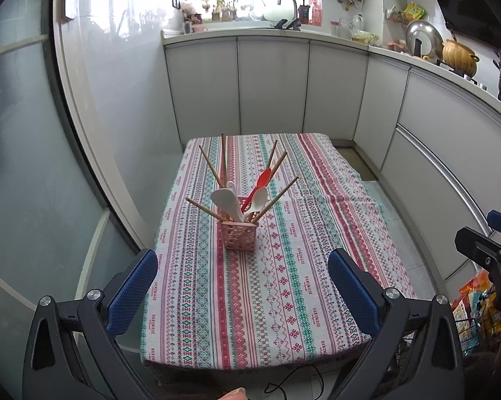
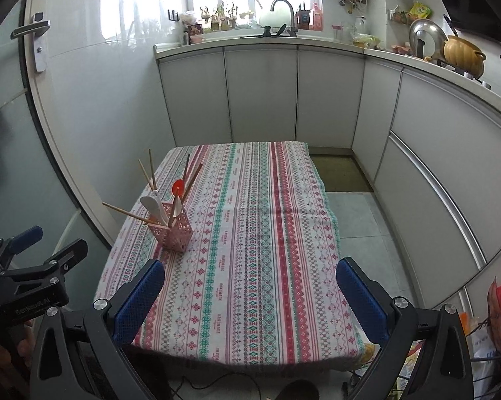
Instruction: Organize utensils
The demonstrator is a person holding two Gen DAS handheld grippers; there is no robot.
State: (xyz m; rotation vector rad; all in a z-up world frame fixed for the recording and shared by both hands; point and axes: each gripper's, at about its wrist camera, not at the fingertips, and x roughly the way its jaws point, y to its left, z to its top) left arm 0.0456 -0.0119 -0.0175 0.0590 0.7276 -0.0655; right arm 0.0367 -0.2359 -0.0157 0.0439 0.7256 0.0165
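Observation:
A pink lattice holder (image 1: 238, 235) (image 2: 173, 230) stands upright on the patterned tablecloth (image 1: 283, 266) (image 2: 250, 250). Out of it stick several wooden chopsticks (image 1: 205, 207) (image 2: 127, 213), white spoons (image 1: 224, 201) (image 2: 153, 208) and a red spoon (image 1: 261, 181) (image 2: 178, 188). My left gripper (image 1: 243, 271) hangs open near the table's front edge, short of the holder, nothing between its blue pads. My right gripper (image 2: 250, 283) is open too, empty, to the right of the holder. Each gripper shows at the edge of the other's view.
White cabinets (image 2: 260, 93) run along the back and right, with a sink tap (image 2: 282, 8), pots (image 1: 458, 55) and bottles on the counter. A glass door (image 1: 23, 166) stands on the left. Bags (image 1: 477, 303) sit on the floor at right. A black cable (image 1: 293, 380) lies below the table edge.

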